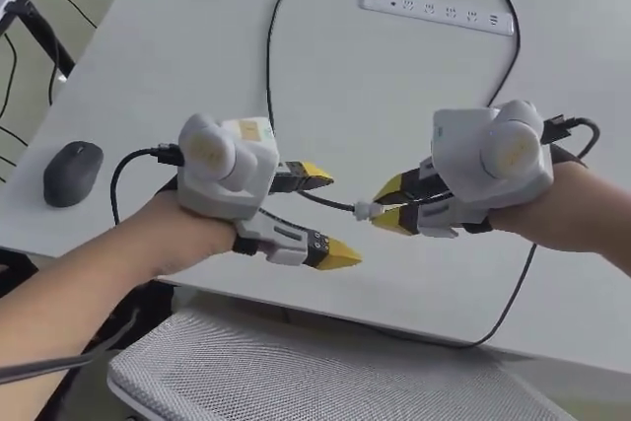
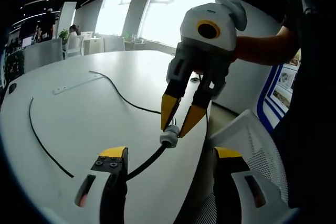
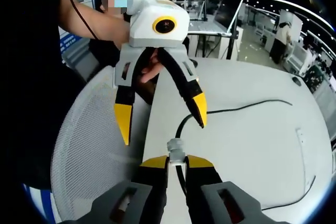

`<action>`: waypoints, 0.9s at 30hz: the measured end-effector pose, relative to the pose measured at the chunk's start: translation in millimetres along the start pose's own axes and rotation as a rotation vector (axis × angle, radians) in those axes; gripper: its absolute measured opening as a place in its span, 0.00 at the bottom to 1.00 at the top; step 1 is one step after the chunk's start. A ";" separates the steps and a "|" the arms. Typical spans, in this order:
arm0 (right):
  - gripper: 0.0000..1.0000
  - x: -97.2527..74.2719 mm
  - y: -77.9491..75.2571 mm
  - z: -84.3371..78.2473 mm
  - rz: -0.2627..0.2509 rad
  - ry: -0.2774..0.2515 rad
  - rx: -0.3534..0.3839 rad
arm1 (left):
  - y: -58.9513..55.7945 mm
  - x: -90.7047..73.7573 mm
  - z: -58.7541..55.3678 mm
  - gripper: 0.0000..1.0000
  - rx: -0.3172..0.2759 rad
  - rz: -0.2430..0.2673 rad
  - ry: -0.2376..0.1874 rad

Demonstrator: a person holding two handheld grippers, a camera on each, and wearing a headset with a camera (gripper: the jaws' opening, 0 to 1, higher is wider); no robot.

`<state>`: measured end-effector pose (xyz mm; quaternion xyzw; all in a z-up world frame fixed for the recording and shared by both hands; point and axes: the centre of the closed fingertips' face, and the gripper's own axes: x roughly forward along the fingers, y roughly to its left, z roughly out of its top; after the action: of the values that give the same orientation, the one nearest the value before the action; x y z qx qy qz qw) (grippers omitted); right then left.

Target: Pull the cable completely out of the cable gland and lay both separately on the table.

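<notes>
A small white cable gland (image 1: 367,210) sits on the end of a black cable (image 1: 268,66) that runs away across the white table (image 1: 177,36). My right gripper (image 1: 383,210) is shut on the gland, held just above the table's near edge. In the right gripper view the gland (image 3: 176,150) pokes out past the right gripper's (image 3: 177,162) tips, and the cable (image 3: 236,109) curves off to the right. My left gripper (image 1: 327,216) faces it, open, with one jaw on each side of the cable. In the left gripper view the gland (image 2: 169,137) hangs just ahead of the left gripper's (image 2: 170,153) spread jaws.
A white power strip (image 1: 436,10) lies at the far side of the table, with its own black lead (image 1: 513,46). A dark mouse (image 1: 72,173) rests near the left edge. A white mesh chair (image 1: 325,372) stands below the table's near edge.
</notes>
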<state>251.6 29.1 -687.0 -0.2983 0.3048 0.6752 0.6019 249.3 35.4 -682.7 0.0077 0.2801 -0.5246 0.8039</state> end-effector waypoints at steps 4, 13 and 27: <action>0.06 -2.8 6.9 0.1 0.012 0.010 -0.019 | -0.6 3.3 2.6 0.62 -0.003 -0.008 -0.009; 0.06 -8.3 14.2 4.9 0.022 -0.003 -0.017 | -3.8 7.0 6.2 0.49 0.001 -0.045 -0.026; 0.06 -13.8 12.4 5.7 0.040 -0.028 -0.013 | -7.1 7.3 14.8 0.33 -0.016 -0.079 -0.063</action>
<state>240.4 23.7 -672.1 -0.2867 0.2978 0.6931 0.5906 252.0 21.6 -671.6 -0.0264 0.2589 -0.5535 0.7912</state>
